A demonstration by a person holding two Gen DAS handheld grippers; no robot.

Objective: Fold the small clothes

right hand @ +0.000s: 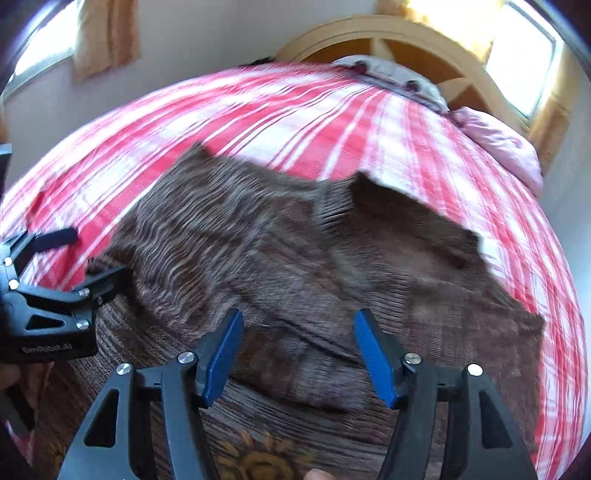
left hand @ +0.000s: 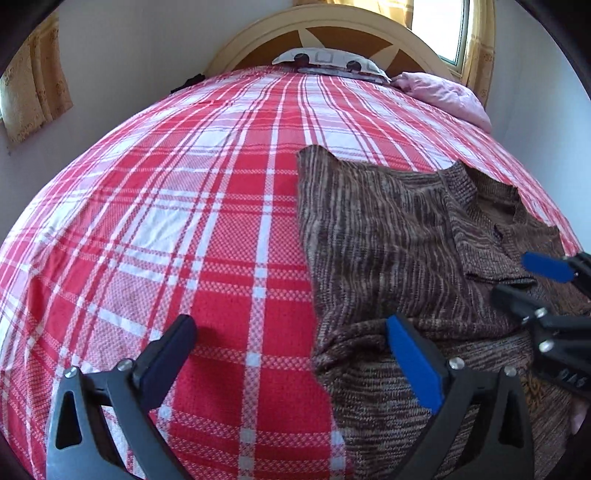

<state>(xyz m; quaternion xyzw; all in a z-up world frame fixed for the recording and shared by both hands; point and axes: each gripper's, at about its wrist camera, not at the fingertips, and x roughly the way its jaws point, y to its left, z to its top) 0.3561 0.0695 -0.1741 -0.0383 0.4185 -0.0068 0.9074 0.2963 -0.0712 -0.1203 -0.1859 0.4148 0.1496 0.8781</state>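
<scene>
A brown striped knit garment [left hand: 388, 236] lies partly folded on the red and white plaid bedsheet [left hand: 184, 221]. In the left wrist view my left gripper [left hand: 291, 332] is open, straddling the garment's left edge near its lower part. My right gripper [left hand: 517, 277] enters at the right edge over the garment's collar area, open. In the blurred right wrist view my right gripper [right hand: 295, 332] is open and empty above the middle of the garment [right hand: 295, 251]. My left gripper [right hand: 88, 254] shows at the left edge, open, at the garment's edge.
A patterned pillow [left hand: 328, 61] and a pink pillow [left hand: 447, 96] lie at the head of the bed by the wooden headboard [left hand: 332, 33]. Curtained windows [left hand: 443, 26] are behind. A yellow print [right hand: 258, 461] shows on the garment's near part.
</scene>
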